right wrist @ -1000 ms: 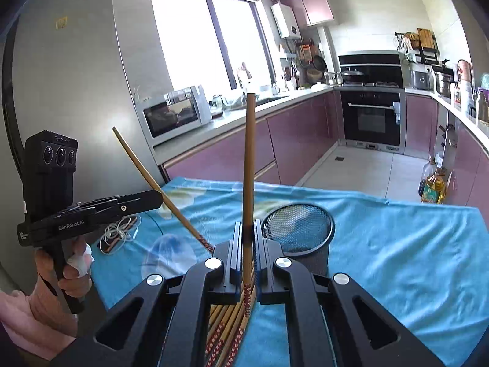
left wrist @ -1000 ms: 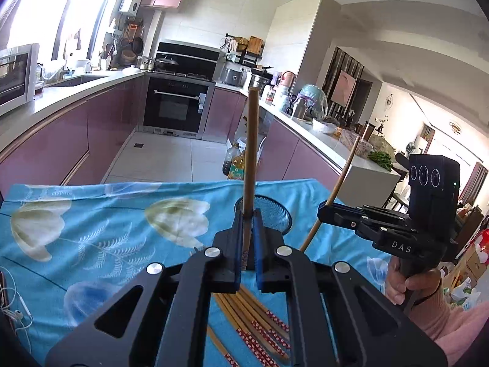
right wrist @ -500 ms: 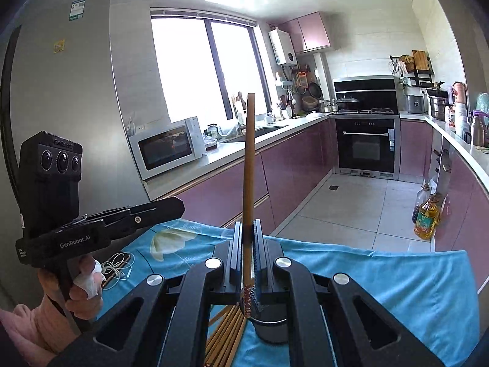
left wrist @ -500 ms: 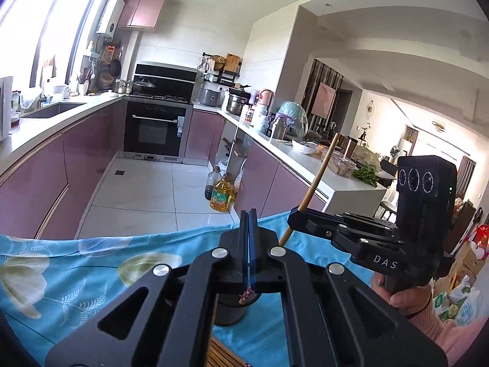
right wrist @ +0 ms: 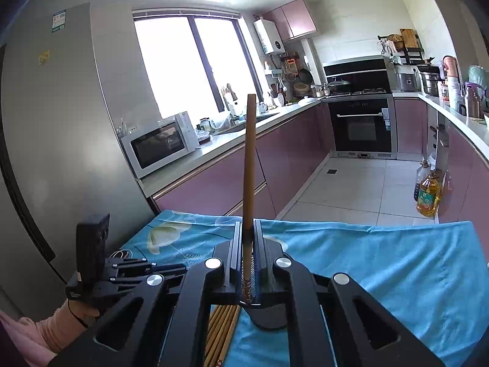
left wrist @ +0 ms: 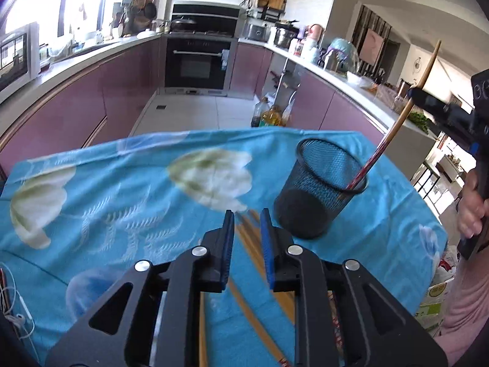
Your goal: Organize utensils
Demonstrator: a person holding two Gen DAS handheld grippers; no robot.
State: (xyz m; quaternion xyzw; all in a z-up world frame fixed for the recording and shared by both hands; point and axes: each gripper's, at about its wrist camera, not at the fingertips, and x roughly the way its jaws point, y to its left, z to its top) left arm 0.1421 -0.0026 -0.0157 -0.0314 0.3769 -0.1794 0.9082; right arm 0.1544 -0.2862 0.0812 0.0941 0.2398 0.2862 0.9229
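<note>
A black mesh cup (left wrist: pixel 321 183) stands on the blue flowered cloth (left wrist: pixel 122 189). My left gripper (left wrist: pixel 247 217) is open and empty, low over several wooden chopsticks (left wrist: pixel 250 315) lying on the cloth just left of the cup. My right gripper (right wrist: pixel 248 229) is shut on one upright chopstick (right wrist: pixel 249 159); in the left wrist view that chopstick (left wrist: pixel 397 122) has its red lower end inside the cup's right rim. In the right wrist view the cup (right wrist: pixel 269 315) sits right under the jaws, with the loose chopsticks (right wrist: pixel 221 330) to its left.
White cables (left wrist: pixel 12 302) lie at the cloth's left edge. Purple kitchen cabinets (left wrist: pixel 76 104), an oven (left wrist: pixel 198 64) and a microwave (right wrist: pixel 159 146) stand beyond the table. Oil bottles (right wrist: pixel 428 195) sit on the floor past the far edge.
My left gripper has let go of its chopstick, opened and dropped low over the loose chopsticks. My right gripper has brought its chopstick's lower end into the cup.
</note>
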